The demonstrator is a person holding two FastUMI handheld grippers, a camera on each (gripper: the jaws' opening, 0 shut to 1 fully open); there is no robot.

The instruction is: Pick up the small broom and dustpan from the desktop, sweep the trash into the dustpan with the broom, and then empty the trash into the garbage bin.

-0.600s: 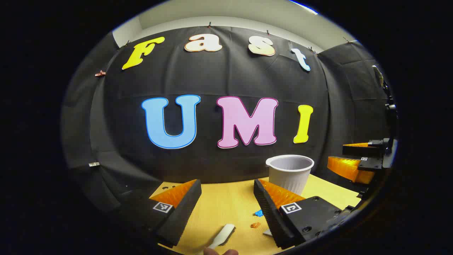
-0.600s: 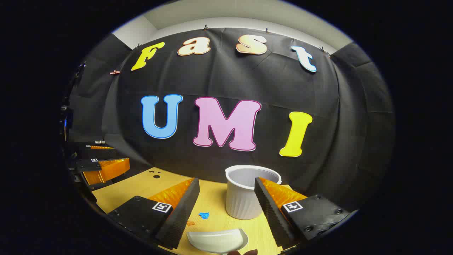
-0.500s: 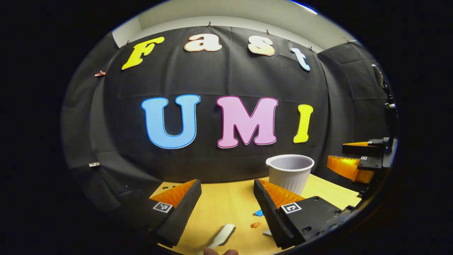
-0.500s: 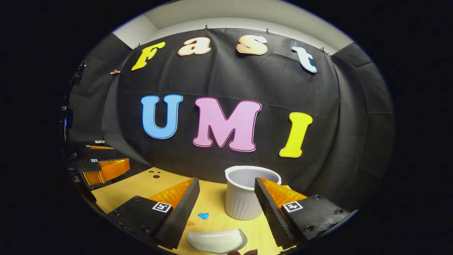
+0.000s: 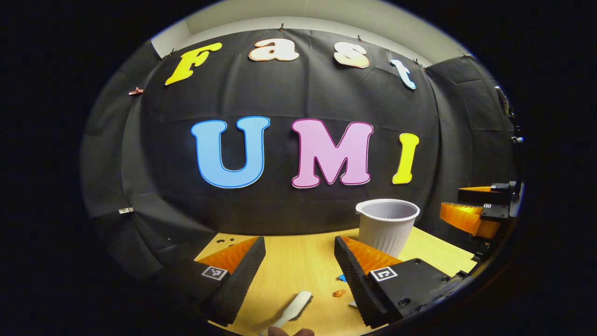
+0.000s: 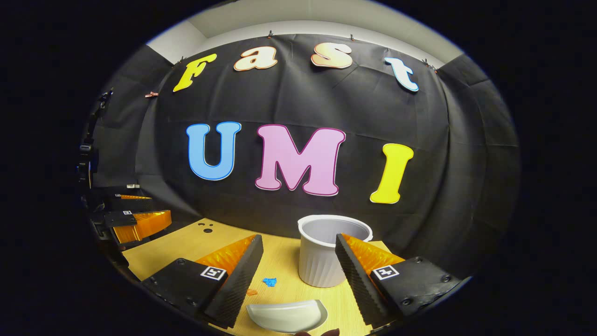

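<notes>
In the left gripper view a small white broom (image 5: 295,309) lies on the wooden desktop (image 5: 298,261), below and between the fingers of my open left gripper (image 5: 299,249). Blue scrap (image 5: 342,278) and orange scrap (image 5: 339,293) lie beside its right finger. In the right gripper view a white dustpan (image 6: 288,316) lies on the desktop (image 6: 186,242) under my open right gripper (image 6: 299,247). A white ribbed garbage bin (image 6: 326,256) stands just beyond, partly behind the right finger. Blue scrap (image 6: 269,281) and orange scrap (image 6: 252,292) lie near the left finger.
The bin (image 5: 387,226) stands at the desk's far right in the left gripper view, with the other gripper (image 5: 480,210) hovering at the far right edge. The left gripper (image 6: 135,214) appears at the left edge of the right gripper view. Black cloth walls the back.
Both views have tipped slightly downward and forward; the wall and bin sit a little higher or closer. Broom, dustpan and scraps lie where they were. Both grippers stay open.
</notes>
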